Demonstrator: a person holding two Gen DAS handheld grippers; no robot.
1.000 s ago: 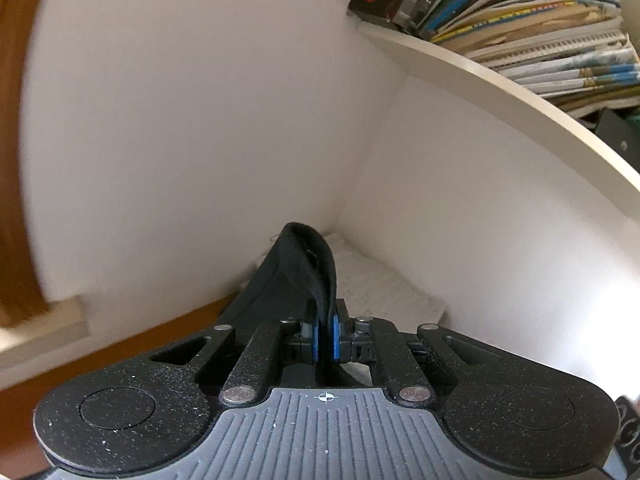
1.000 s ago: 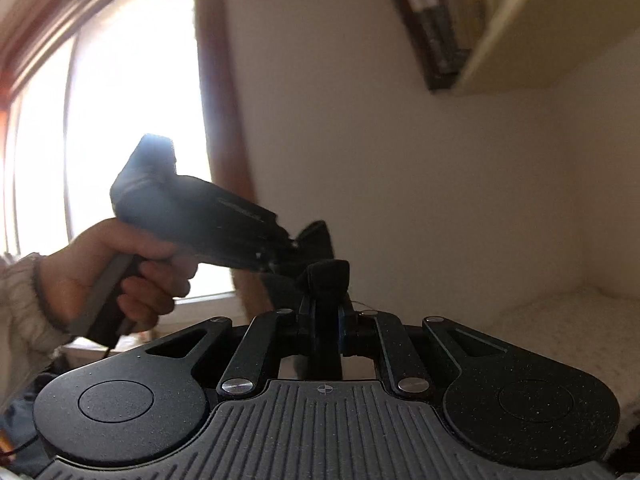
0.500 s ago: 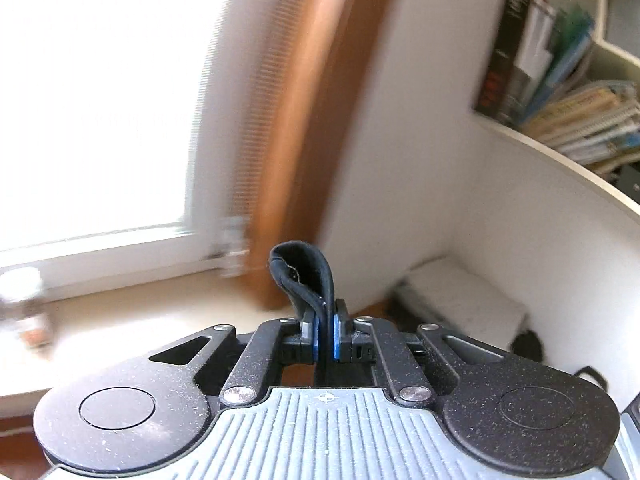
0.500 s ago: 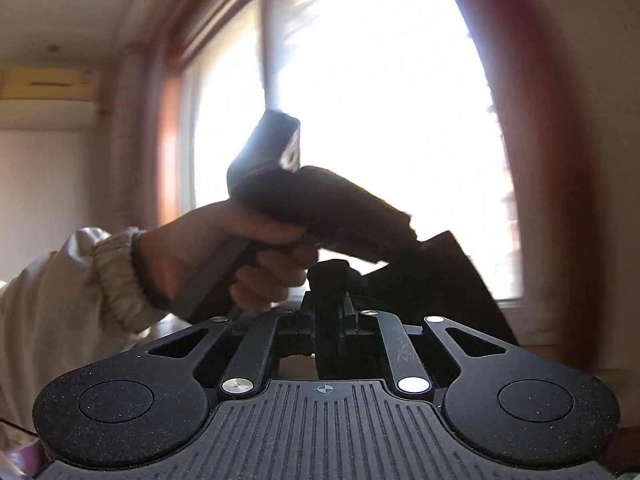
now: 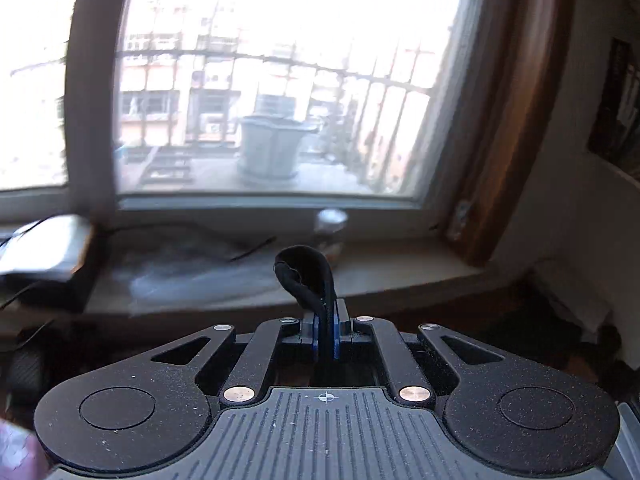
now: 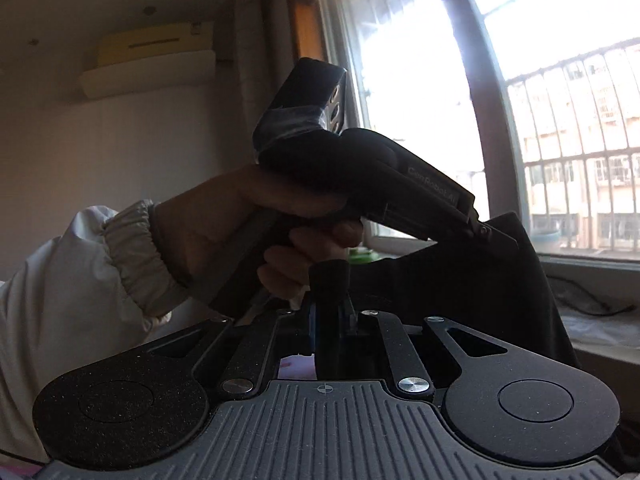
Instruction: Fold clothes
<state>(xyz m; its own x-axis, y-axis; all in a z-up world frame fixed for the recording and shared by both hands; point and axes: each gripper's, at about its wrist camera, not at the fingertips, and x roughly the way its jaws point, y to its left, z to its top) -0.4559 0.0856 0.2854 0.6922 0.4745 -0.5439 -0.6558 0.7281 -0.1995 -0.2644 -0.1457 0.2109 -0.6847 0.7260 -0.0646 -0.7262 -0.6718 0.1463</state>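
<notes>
In my left wrist view, the left gripper (image 5: 327, 334) is clenched on a fold of black cloth (image 5: 308, 276), which stands up in a loop above the blue pads (image 5: 337, 336). Behind it I see a window sill (image 5: 400, 276) with a small jar (image 5: 330, 228), a sheet of clear plastic (image 5: 192, 268) and a dark box (image 5: 44, 248) at the left. Through the window (image 5: 260, 80) there is a grey tub (image 5: 270, 146) outside and bars.

In my right wrist view, the right gripper (image 6: 330, 320) is also closed tight on a dark edge of the same cloth (image 6: 330, 276). The garment hangs between both tools, in the air, near the window (image 6: 560, 120). The person's left hand (image 6: 240, 232), in a white sleeve (image 6: 80, 280), holds the other gripper (image 6: 492, 236), and the cloth falls down from its tip. An air conditioner (image 6: 148, 60) is on the wall.
</notes>
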